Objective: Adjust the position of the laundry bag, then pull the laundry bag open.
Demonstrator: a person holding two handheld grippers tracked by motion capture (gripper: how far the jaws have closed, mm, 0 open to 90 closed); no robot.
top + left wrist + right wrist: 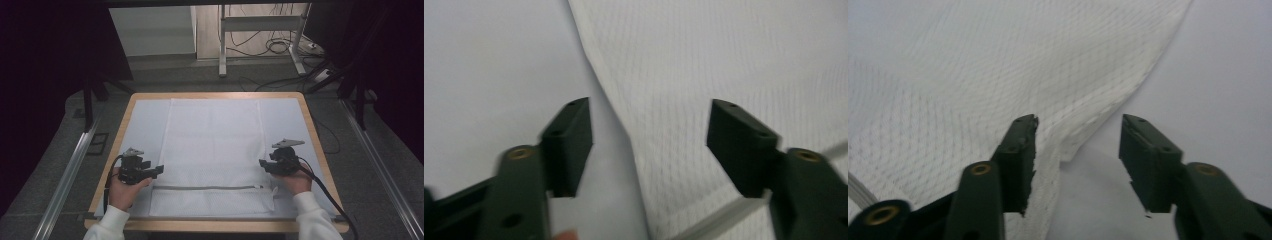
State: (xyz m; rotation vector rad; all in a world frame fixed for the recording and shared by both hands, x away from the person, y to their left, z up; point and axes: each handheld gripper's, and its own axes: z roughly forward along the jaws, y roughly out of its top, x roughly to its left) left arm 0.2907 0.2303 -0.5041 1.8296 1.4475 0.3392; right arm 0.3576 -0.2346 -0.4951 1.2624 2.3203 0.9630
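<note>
A white mesh bag lies flat on the table's pale cover, with its grey zipper running across near the front. My left gripper is open at the bag's left edge. In the left gripper view, that gripper straddles the edge of the bag, one jaw over the cover, the other over mesh. My right gripper is open at the right edge. In the right gripper view, the gripper has the slightly lifted hem of the bag between its jaws.
The wooden table rim frames the cover. Beyond it stand a white desk frame and loose cables on the floor. Metal rails run along both sides of the table. Dark curtains hang left and right.
</note>
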